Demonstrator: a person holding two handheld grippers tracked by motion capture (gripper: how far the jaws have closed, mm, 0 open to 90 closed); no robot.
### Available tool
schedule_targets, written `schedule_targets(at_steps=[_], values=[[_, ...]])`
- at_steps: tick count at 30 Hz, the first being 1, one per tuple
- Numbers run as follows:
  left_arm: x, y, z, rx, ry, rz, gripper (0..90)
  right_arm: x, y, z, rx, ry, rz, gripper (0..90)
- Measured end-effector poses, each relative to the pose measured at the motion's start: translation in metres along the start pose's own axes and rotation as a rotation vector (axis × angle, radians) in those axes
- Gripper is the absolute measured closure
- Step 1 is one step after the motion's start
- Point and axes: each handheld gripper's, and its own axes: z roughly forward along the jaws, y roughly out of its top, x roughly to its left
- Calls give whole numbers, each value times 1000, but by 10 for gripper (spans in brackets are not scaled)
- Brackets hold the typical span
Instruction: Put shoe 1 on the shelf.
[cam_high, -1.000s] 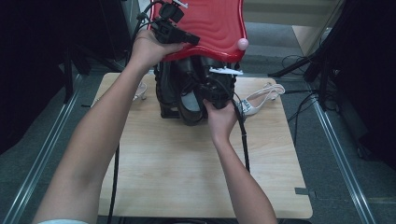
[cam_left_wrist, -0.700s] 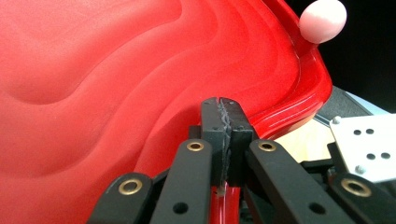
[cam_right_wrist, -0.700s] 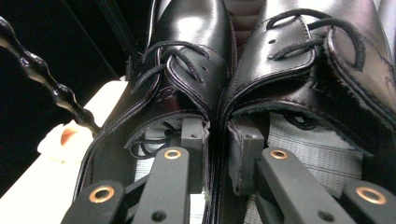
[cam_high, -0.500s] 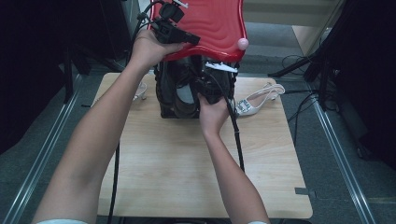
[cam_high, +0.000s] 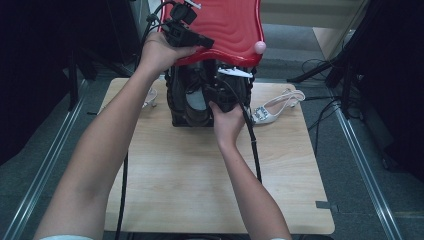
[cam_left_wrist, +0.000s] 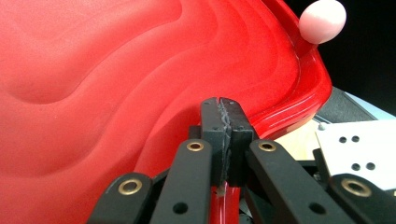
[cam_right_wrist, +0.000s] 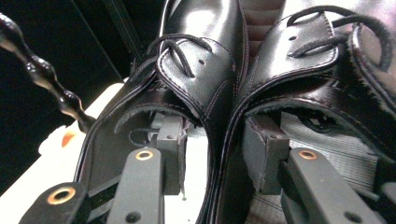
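left claw (cam_left_wrist: 223, 122): we've got it clamped on the rim of the red lid (cam_high: 227, 25), propping it up for access.
right claw (cam_right_wrist: 212, 154): jaws just opened, one inside each black shoe (cam_right_wrist: 201, 70), no longer pinching.
shoes: glossy laced leather, in the dark basket (cam_high: 175, 107) on the counter (cam_high: 200, 175).
lid: smooth, wavy plastic.

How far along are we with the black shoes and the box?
Done: the left gripper is clamped on the red lid, holding it up, and the black shoes sit in the box. In hand: the right gripper straddles their adjoining sides; its jaws have just been opening, likely a release. Left: probably withdraw and lower the lid. Two sandals lie outside.
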Motion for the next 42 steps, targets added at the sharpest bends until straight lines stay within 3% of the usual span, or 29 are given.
schedule_targets(at_steps=[5, 11, 18, 24, 27, 30, 36, 40, 42], values=[[0, 0, 0, -1, 0, 1, 896, 0, 0, -8, 2, 7, -17, 606], [0, 0, 0, -1, 0, -2, 895, 0, -5, -36, -15, 44, -55, 622], [0, 0, 0, 1, -2, -5, 893, -1, -16, -63, -4, 99, -83, 726], [0, 0, 0, 1, -2, -5, 892, -9, -31, -79, 28, 144, -94, 896], [0, 0, 0, 0, -2, -6, 891, -13, -40, -81, 56, 195, -78, 900], [0, 0, 0, -1, -1, -6, 890, -7, -52, -77, 101, 248, -95, 900], [0, 0, 0, -2, -1, -7, 890, 8, -68, -58, 149, 258, -135, 900], [0, 0, 0, -3, 2, -6, 890, 10, -67, -46, 132, 245, -123, 900], [0, 0, 0, -2, 2, -6, 892, 10, -64, -43, 123, 291, -92, 900]])
